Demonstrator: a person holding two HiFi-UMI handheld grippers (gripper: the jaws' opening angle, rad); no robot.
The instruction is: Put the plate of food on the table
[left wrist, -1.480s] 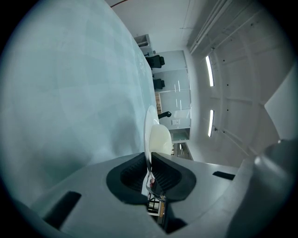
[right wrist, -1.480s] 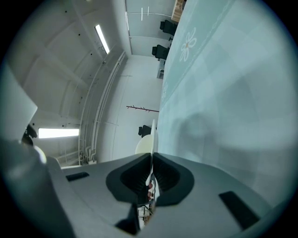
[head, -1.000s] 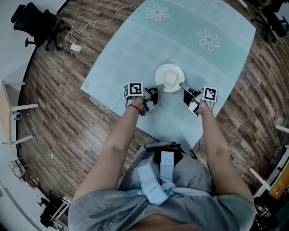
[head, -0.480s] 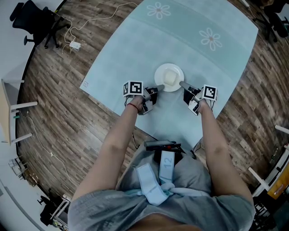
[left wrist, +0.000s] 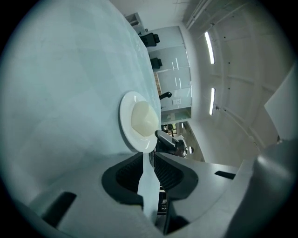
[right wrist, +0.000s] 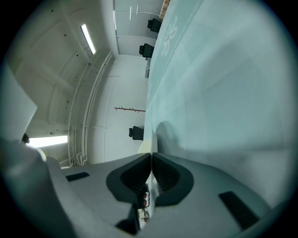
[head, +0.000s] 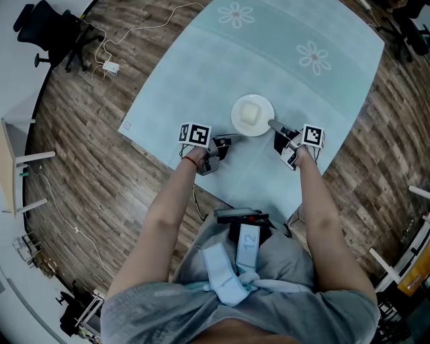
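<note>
A white plate (head: 252, 115) with a pale block of food (head: 250, 113) rests on the light blue tablecloth (head: 201, 87). My left gripper (head: 232, 138) sits just short of the plate's near left rim, a little apart from it. In the left gripper view the plate (left wrist: 137, 122) lies flat just beyond the left gripper (left wrist: 150, 154), whose jaws stand slightly open with only cloth showing through the gap. My right gripper (head: 271, 123) is at the plate's right rim. In the right gripper view the right gripper (right wrist: 151, 155) is shut on a thin pale edge of the plate (right wrist: 145, 148).
The table's near edge (head: 222, 191) runs just in front of the person's body. Two flower prints (head: 234, 18) mark the cloth's far side. On the wooden floor to the left lie a cable with a white adapter (head: 111, 68), and an office chair (head: 57, 33) stands there.
My left gripper has let go of the plate's rim and drawn back to the left, towards the person. The plate and the right gripper have stayed put.
</note>
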